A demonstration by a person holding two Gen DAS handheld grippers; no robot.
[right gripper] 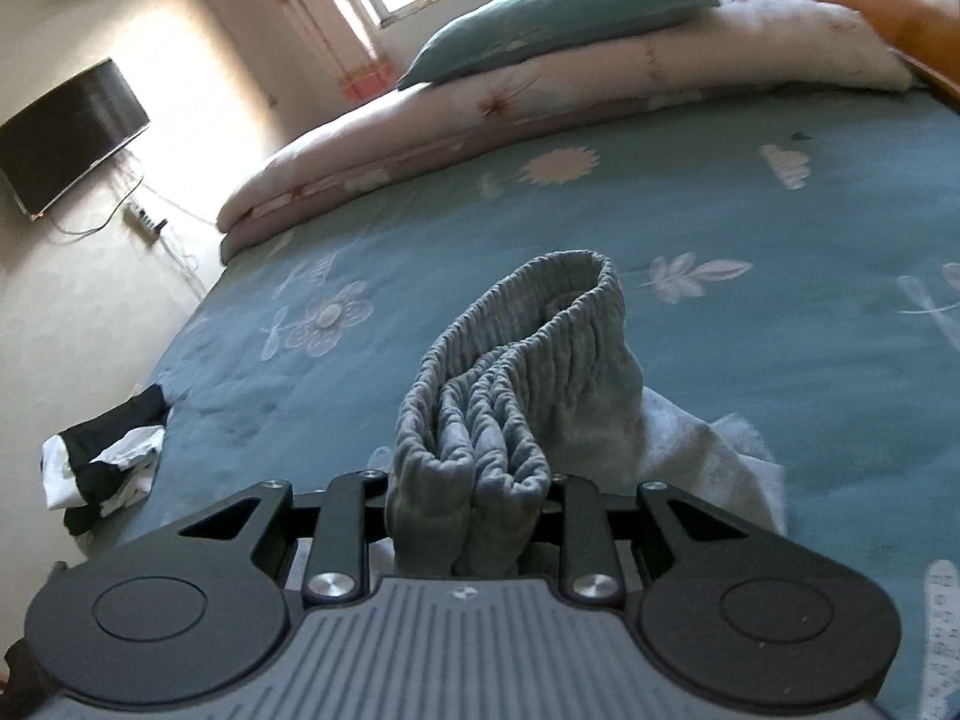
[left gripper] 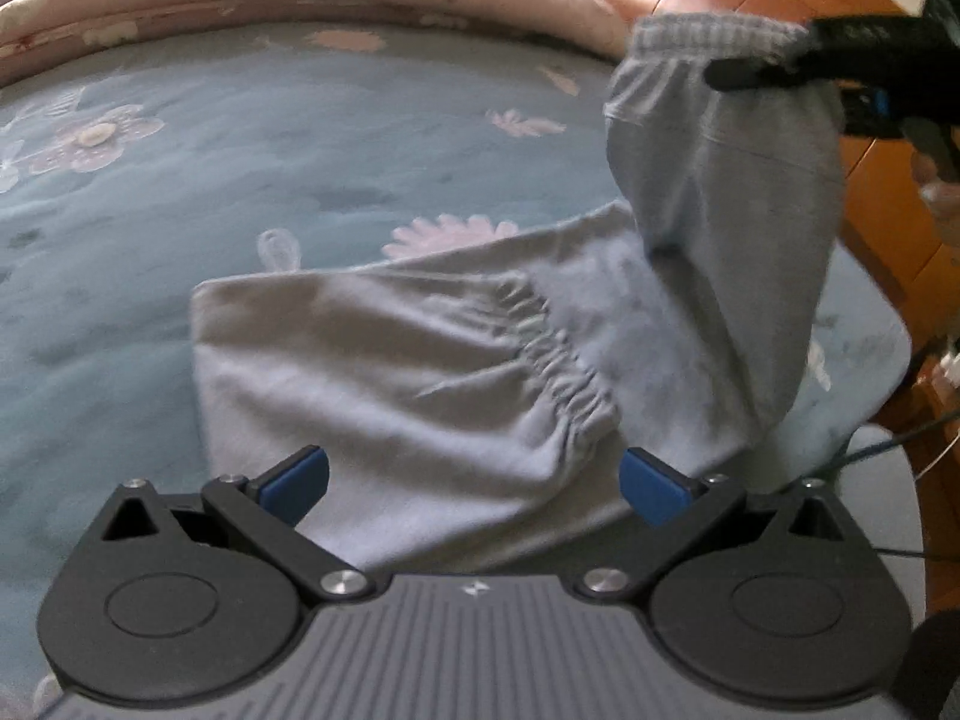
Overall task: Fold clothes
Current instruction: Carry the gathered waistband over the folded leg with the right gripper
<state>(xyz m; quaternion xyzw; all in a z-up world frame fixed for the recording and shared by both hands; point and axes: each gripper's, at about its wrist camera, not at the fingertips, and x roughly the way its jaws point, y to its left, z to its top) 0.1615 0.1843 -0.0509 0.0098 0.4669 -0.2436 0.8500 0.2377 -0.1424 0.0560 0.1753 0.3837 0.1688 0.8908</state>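
Grey, soft jersey makes up the task's thing: a pair of grey cotton sweatpants (left gripper: 420,372) lying partly folded on the teal flower-printed bedsheet (left gripper: 180,180).

Just ahead of the left hand-held gripper (left gripper: 474,483) the flat part of the pants fills the view, with a gathered elastic band running across it. This hand-held gripper's blue pads stand wide apart and hold nothing; the cloth lies below and between them, untouched as far as the picture shows.

Further right, the right hand-held gripper (right gripper: 468,516) is clamped on the bunched ribbed waistband (right gripper: 516,360), several folds of it squeezed between the fingers. In the left wrist view that end hangs lifted above the bed, up and to the right of the left hand-held gripper, the fabric draping down to the flat part.

The pants look light and limp, not slippery; they will sag and crease wherever unsupported. The thick elastic bands seem the surest places to pinch, since they bunch firmly. The free corner nearest the left hand-held gripper looks a sensible second hold to keep the fold even.
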